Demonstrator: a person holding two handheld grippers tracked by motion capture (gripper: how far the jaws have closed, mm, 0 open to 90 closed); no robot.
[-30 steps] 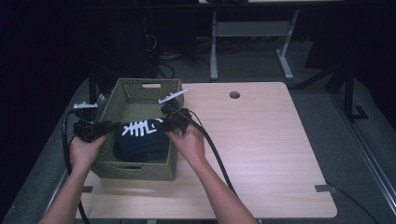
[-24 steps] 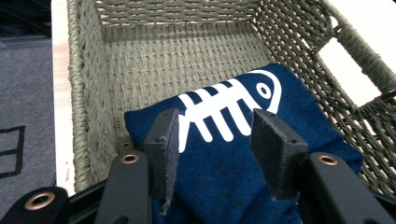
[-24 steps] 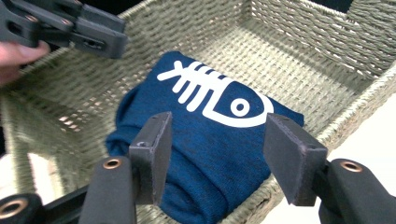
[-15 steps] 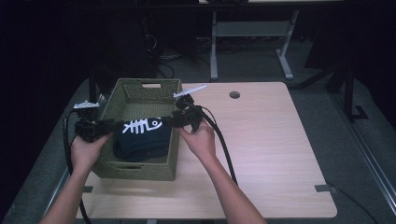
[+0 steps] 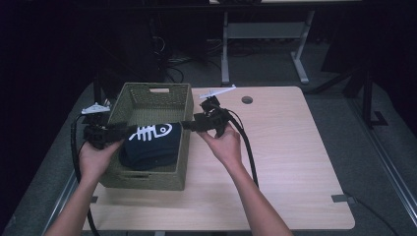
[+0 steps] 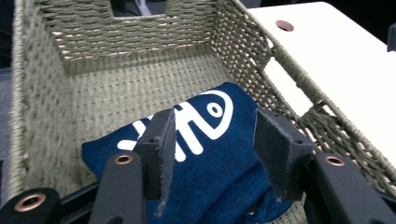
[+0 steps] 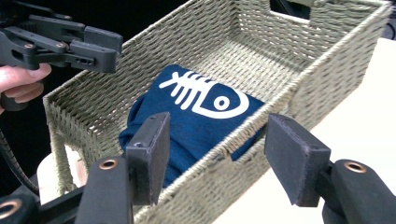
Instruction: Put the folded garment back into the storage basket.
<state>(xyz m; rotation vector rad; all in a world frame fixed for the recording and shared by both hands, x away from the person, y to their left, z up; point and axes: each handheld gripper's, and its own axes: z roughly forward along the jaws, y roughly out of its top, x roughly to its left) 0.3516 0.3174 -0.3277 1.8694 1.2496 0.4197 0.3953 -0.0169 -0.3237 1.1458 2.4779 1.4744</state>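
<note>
Woven basket (image 5: 147,177): one, at the table (image 5: 295,172) left edge; bare tabletop lies right of it. One folded navy cloth (image 5: 147,147) lies inside. Left gripper (image 6: 212,140): jaws just opening, released above the cloth. Right gripper (image 7: 219,154): jaws parted, empty, straddling the basket rim.

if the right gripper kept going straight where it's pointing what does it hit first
Most likely the near rim of the woven basket, which crosses between the right gripper's open jaws; past it lies the folded navy cloth. Depth is uncertain.
</note>
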